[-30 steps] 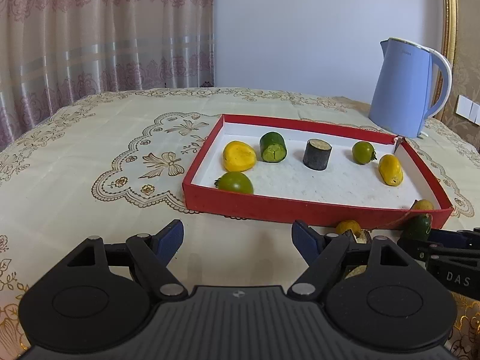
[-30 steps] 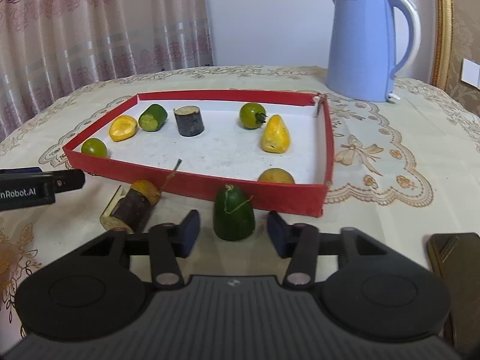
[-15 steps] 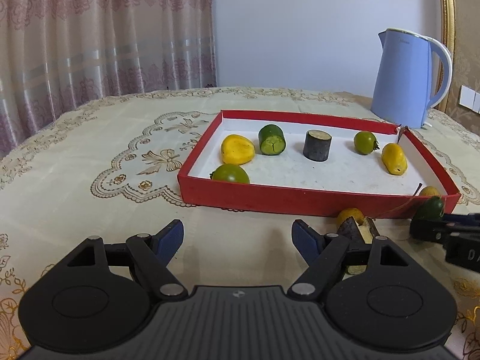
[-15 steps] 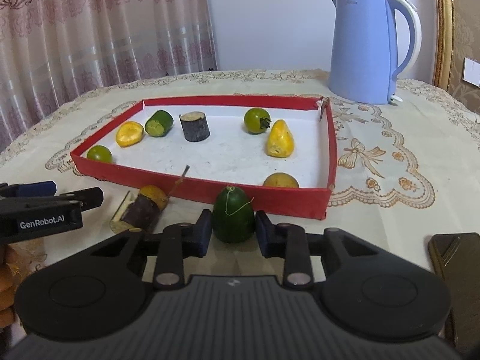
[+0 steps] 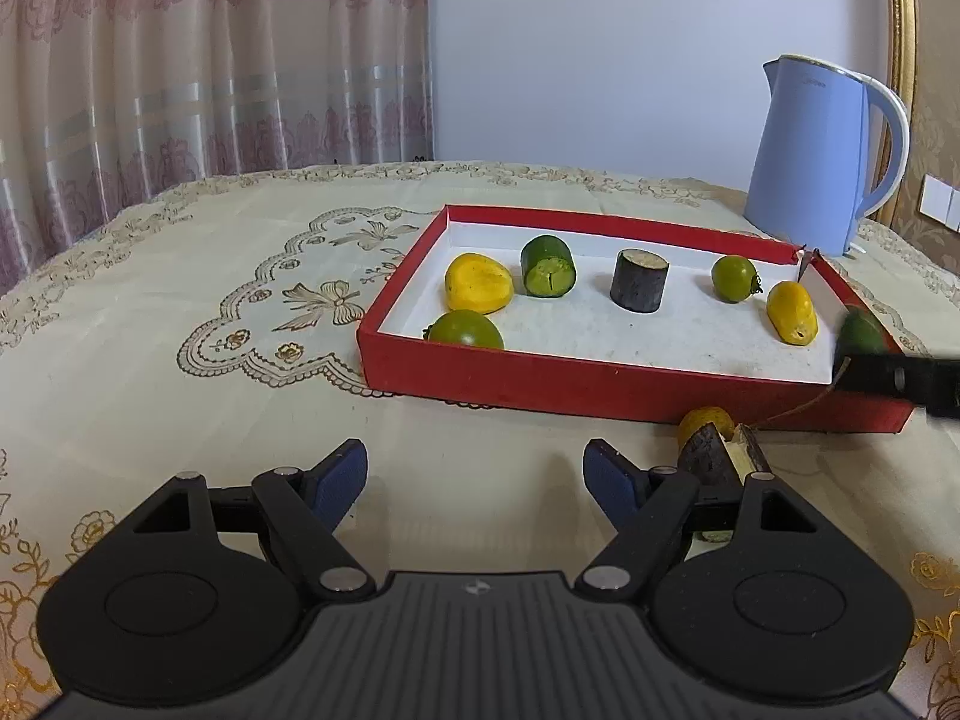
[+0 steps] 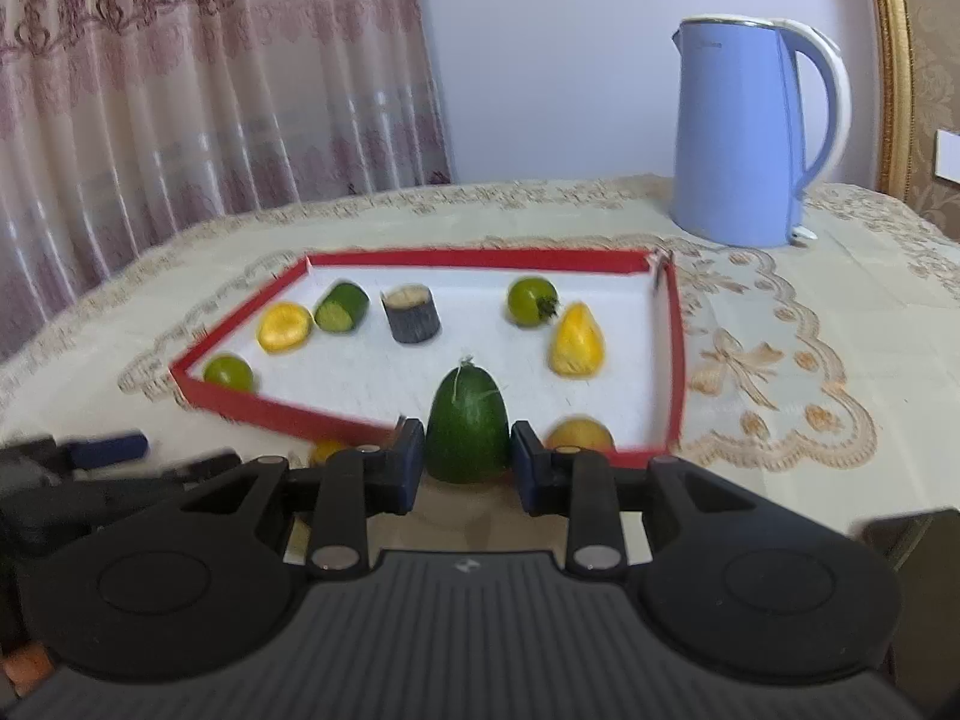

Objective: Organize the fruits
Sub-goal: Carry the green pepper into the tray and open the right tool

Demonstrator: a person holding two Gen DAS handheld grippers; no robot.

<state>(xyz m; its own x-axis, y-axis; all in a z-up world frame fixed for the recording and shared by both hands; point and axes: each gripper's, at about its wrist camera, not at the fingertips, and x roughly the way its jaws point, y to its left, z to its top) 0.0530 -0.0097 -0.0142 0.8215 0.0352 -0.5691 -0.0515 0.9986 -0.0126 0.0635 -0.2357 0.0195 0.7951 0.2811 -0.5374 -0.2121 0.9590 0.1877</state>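
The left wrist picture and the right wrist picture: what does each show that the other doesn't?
Only the left wrist view shows the open left gripper with nothing between its fingers, and the dark brown cut chunk with a pale face lying on the cloth outside the tray.

Only the right wrist view shows the right gripper shut on the dark green pointed fruit, and a round yellow fruit inside the tray's near right corner.

Both show the shallow red tray with a white floor, the fruit pieces in it, and the pale blue electric kettle.
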